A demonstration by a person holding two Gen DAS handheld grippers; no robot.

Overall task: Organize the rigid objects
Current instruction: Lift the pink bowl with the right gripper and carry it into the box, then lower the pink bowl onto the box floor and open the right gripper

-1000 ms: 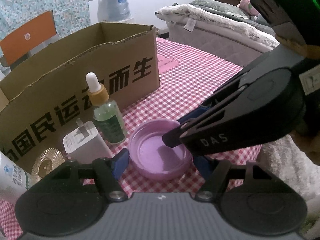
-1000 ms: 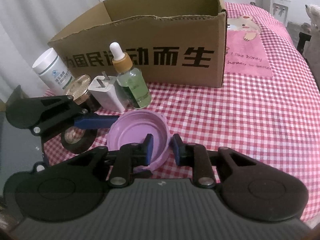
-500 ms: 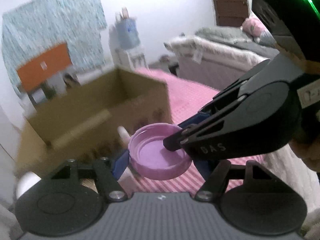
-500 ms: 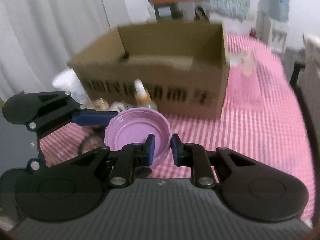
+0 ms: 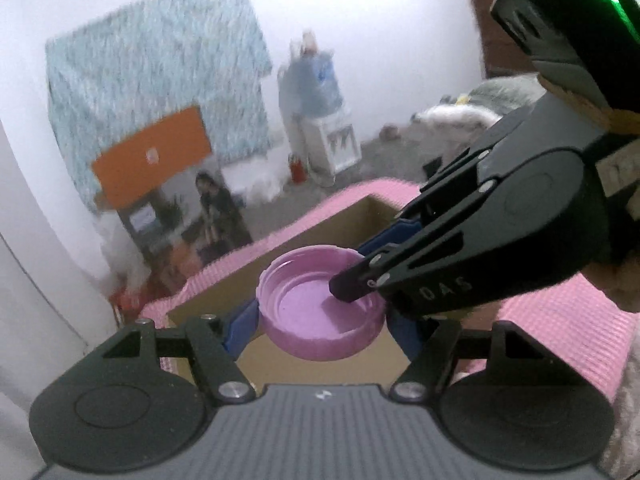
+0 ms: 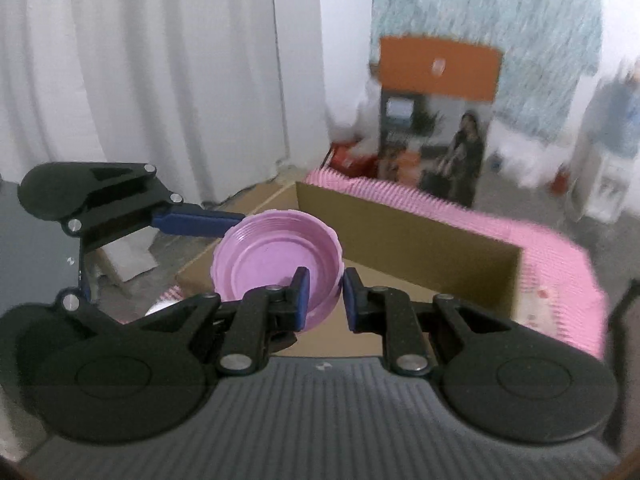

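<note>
Hovering above the open cardboard box [image 6: 420, 240], both grippers are clamping their jaws on the purple lid [image 5: 320, 312], which is not yet released inside.

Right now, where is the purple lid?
In both wrist views the purple lid sits low in the middle, held up over the open cardboard box by the left gripper and right gripper.

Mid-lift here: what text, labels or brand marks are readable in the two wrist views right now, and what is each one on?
"DAS", seen upside down: on the black finger of the right gripper, in the left wrist view.
Orange-topped carton behind the table: a small pale mark on the orange band, too blurred to read.
Cardboard box, purple lid: no print visible.
</note>
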